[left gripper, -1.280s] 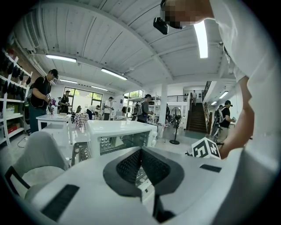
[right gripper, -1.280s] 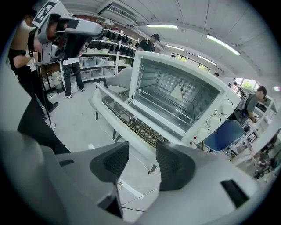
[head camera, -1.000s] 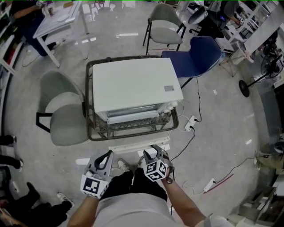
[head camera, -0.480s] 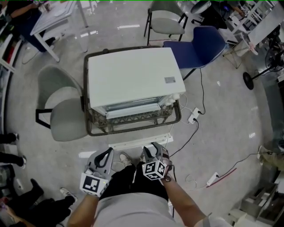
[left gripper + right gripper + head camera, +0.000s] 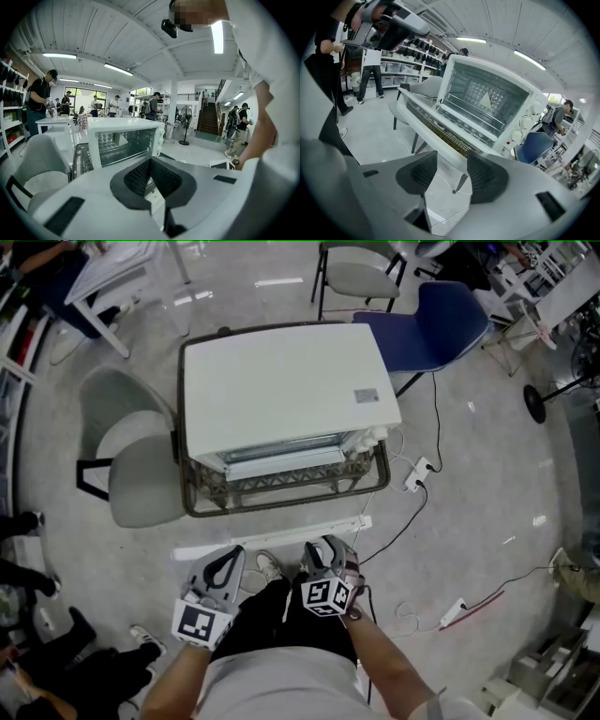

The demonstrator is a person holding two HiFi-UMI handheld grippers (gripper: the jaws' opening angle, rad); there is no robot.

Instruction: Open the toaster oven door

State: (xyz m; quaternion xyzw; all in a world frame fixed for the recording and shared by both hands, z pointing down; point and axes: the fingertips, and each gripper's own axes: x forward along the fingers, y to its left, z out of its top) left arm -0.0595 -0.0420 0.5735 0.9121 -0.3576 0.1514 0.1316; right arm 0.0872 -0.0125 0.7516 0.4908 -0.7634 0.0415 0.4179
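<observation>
On one dark, woven-rimmed surface [image 5: 281, 509] sits one white, boxy toaster oven [image 5: 281, 395], its long axis running left to right. Its glass door [image 5: 281, 463] is closed and faces the person. Well apart from it are two tongs: the left tongs [image 5: 228, 559] are pressed together and empty, the right tongs [image 5: 325, 554] parted and empty.

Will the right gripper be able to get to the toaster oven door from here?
Probably yes. The right gripper is open and points at the toaster oven door with nothing between them. It is apart from the door, so it must move forward.
</observation>
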